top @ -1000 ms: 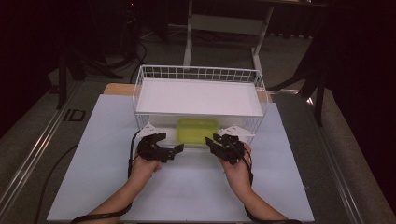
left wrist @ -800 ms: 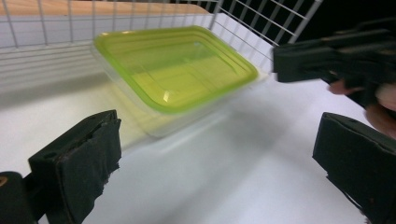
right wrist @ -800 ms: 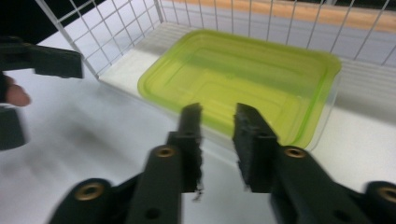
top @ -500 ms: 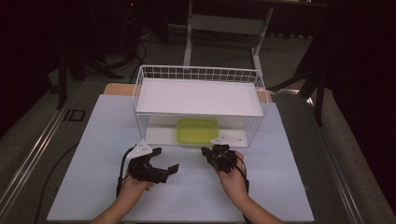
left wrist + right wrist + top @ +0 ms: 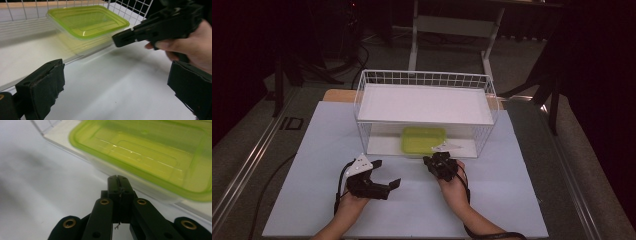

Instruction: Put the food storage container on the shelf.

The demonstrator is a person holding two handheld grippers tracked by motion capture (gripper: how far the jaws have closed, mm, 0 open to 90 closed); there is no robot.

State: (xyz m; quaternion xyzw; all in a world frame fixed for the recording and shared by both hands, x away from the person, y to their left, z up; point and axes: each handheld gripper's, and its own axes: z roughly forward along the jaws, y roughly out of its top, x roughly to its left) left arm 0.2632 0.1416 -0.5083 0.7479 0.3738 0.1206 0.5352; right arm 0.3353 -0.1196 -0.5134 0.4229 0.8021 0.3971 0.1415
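Observation:
A clear food container with a lime-green lid lies on the lower floor of a white wire rack, under its white top panel. In front of the rack, my left gripper rests low over the table, open, and points right; its pads stand wide apart with nothing between them. My right gripper is shut and empty, with its tip just short of the container's front edge. The right gripper view has the shut tips close below the green lid. In the left gripper view the right gripper is beside the container.
A pale sheet covers the table, with free room on both sides of the hands. The rack's wire walls close its sides and back. Dark floor, a rail and a stand's legs lie beyond the table.
Both hands have drawn back from the rack's front toward the person. The left gripper has moved farther back and turned to the right.

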